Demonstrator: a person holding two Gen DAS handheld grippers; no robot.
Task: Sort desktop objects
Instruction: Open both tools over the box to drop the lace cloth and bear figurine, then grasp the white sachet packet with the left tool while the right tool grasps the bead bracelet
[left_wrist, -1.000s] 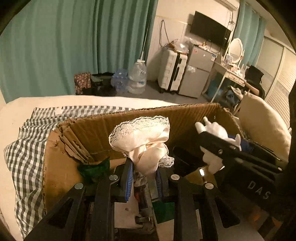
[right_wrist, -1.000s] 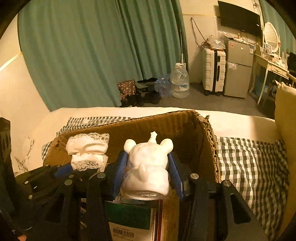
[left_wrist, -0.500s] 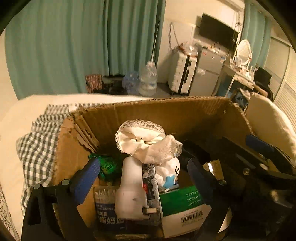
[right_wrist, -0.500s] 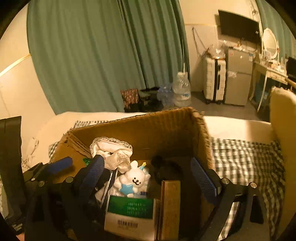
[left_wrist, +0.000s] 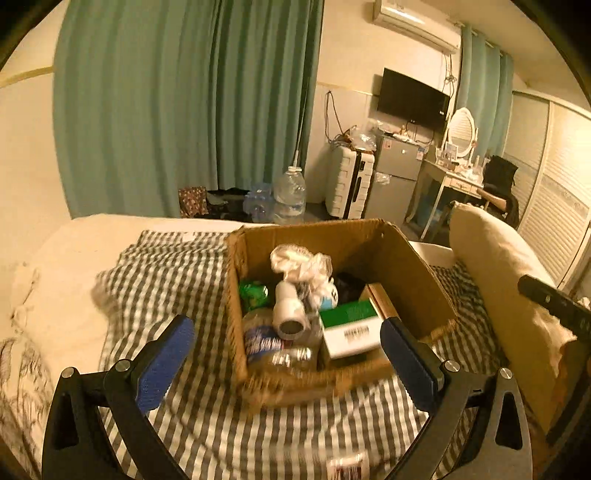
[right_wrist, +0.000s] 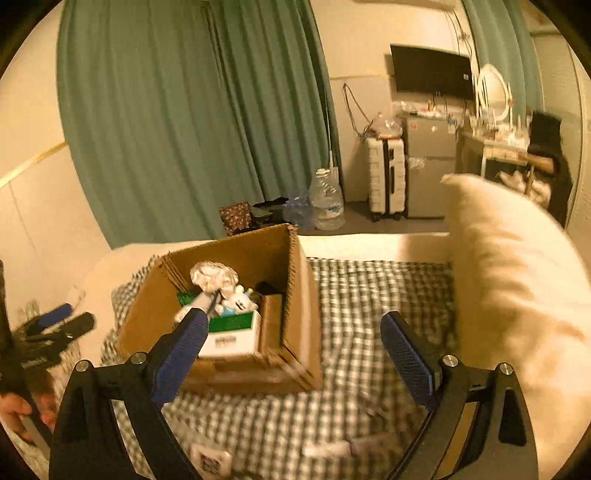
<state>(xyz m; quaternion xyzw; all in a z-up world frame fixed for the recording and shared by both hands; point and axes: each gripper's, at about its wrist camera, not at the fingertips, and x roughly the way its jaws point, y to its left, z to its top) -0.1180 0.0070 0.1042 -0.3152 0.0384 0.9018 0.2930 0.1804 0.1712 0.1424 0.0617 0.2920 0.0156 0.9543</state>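
So both grippers are wide open and empty right now — the left gripper (left_wrist: 286, 347) and the right gripper (right_wrist: 295, 343) have each just been opening, with nothing between the blue pads in either view. My read is that's because both loads are already dropped off: the cardboard box (left_wrist: 410, 266) sits on the checked blanket (left_wrist: 166, 266) and it's stuffed, with the lacy white cloth (left_wrist: 299, 260) piled on top and the little white bunny figure (right_wrist: 236, 299) tucked beside it (there's also a green-and-white carton (left_wrist: 351, 325) and some bottles in there, kinda blurry). From the left wrist view the box is at roughly 12 o'clock from the jaws, just past the tips, not touching. From the right wrist view it's more like 10 o'clock, off to the left pad's side, with the big cream pillow (right_wrist: 517, 280) at 2 o'clock. Looks like the sorting's mostly done — though a few small blurry items lie on the blanket at 6 o'clock.
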